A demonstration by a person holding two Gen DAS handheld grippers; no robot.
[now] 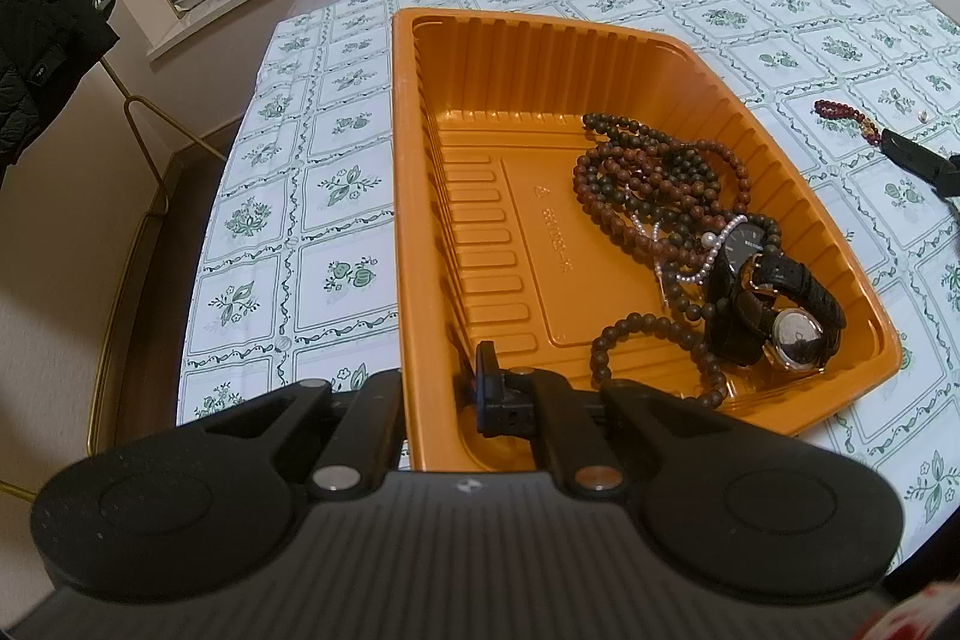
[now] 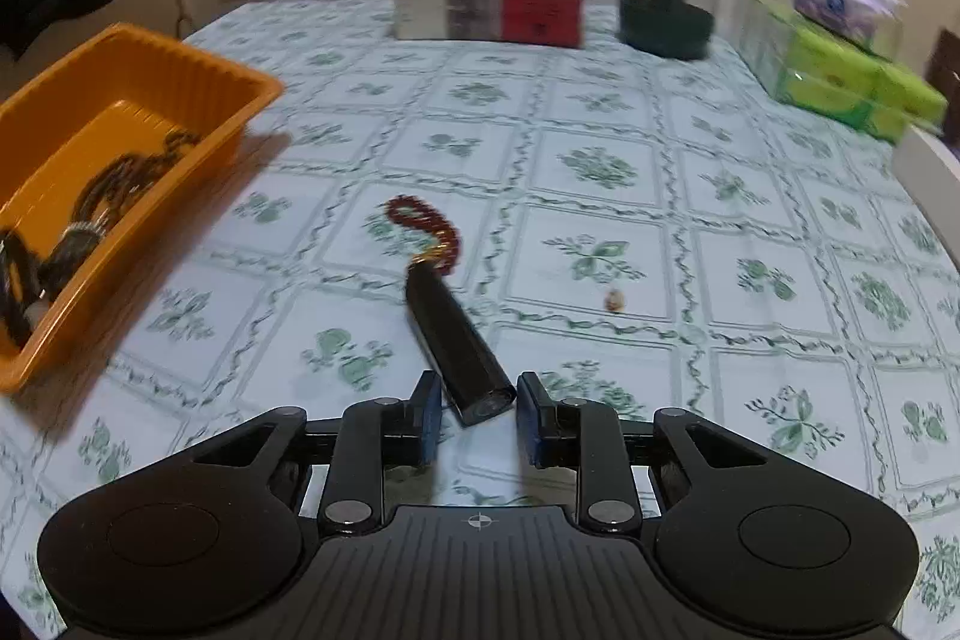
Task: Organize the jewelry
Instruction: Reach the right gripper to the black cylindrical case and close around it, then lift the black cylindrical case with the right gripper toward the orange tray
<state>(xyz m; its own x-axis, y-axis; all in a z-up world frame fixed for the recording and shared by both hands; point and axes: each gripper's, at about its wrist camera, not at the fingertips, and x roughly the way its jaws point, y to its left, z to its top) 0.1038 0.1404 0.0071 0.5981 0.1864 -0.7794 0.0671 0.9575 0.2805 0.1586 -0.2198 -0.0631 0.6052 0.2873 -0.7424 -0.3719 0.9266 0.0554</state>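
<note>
- Nearest the lens in the left wrist view, our left gripper point(image 1: 447, 391) was clamped shut on the near rim of the orange tray point(image 1: 678, 58), one finger inside the wall and the other outside, tilted steeply down. We judged it was steadying the tray.
- Just beyond, in the lower right of the tray, lay a tangle of dark bead strands point(image 1: 654, 184), a pearl string point(image 1: 690, 244) and two watches point(image 1: 780, 304).
- In the right wrist view, our right gripper point(image 2: 478, 415) pointed down at the tablecloth point(image 2: 660, 220) with jaws parted. A black tube point(image 2: 456, 340) lay between them at bottom centre; whether the pads touched it we could not tell.
- At the tube's far end, mid-frame, sat a red bead bracelet point(image 2: 423, 220), touching or attached; blur hid which.
- We judged the step was picking up this piece. Next we needed to close firmly, lift and carry it left into the tray.
- A small loose bead point(image 2: 613, 300) waited to the right.
</note>
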